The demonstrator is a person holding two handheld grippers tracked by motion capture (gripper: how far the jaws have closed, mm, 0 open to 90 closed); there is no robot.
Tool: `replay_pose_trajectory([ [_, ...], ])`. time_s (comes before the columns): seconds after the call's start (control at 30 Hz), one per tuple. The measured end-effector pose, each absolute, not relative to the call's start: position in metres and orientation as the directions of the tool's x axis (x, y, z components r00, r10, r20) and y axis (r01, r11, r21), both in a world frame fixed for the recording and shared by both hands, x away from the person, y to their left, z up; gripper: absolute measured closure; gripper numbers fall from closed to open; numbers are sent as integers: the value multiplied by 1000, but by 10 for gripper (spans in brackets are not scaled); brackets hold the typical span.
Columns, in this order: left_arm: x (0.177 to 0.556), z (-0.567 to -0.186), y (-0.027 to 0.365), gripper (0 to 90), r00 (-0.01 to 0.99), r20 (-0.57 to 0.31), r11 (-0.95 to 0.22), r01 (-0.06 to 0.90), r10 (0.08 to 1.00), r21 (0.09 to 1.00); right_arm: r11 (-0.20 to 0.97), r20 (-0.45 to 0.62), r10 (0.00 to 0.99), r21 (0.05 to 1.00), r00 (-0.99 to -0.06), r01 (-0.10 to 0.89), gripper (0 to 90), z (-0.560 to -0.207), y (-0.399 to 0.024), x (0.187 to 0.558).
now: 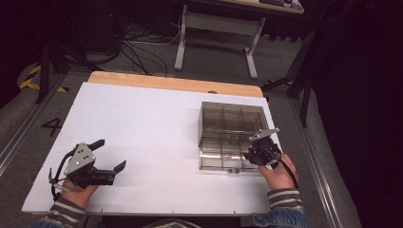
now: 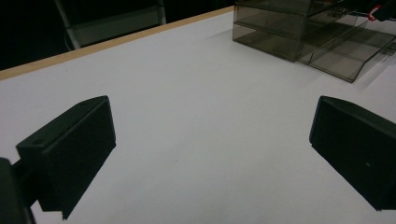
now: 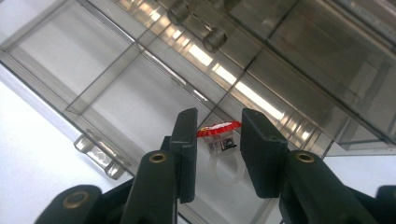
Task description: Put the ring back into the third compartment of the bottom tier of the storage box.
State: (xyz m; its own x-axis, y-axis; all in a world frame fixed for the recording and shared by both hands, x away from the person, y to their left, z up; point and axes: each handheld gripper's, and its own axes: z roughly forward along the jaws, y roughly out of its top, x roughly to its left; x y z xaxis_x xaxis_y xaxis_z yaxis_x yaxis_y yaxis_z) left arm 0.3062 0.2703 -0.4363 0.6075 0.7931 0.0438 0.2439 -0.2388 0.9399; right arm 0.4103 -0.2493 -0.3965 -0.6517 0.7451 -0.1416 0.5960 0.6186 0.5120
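A smoky clear compartment box (image 1: 232,118) lies open at the right of the white table, its flat divided half (image 1: 219,157) spread toward the person. My right gripper (image 1: 252,151) hovers at that half's right end. In the right gripper view its jaws (image 3: 218,122) are shut on a small red-topped clear plastic ring (image 3: 219,130), held just above a compartment (image 3: 140,105). My left gripper (image 1: 113,153) rests low at the table's front left, open, with nothing between its black pads (image 2: 70,144). The box (image 2: 299,32) shows far off in the left gripper view.
The white sheet (image 1: 142,123) covers the wooden tabletop, whose far edge (image 1: 171,83) is bare wood. Beyond it stand a desk frame (image 1: 216,28) and floor cables (image 1: 138,47). A metal rail (image 1: 316,156) runs along the table's right side.
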Motion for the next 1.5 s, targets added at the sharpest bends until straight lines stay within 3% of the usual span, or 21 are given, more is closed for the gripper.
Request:
replay_pose_trajectory([
  [0.97, 306, -436, 271, 11, 608, 49, -243, 241, 792, 940, 605, -130, 769, 466, -626, 646, 673, -402, -257, 415],
  [1.33, 306, -436, 271, 11, 608, 48, -241, 240, 793, 940, 622, -124, 734, 519, -668, 587, 752, -390, -252, 408],
  [1.5, 307, -436, 271, 12, 608, 47, -240, 239, 792, 941, 650, -130, 705, 512, -697, 562, 838, -389, -249, 405],
])
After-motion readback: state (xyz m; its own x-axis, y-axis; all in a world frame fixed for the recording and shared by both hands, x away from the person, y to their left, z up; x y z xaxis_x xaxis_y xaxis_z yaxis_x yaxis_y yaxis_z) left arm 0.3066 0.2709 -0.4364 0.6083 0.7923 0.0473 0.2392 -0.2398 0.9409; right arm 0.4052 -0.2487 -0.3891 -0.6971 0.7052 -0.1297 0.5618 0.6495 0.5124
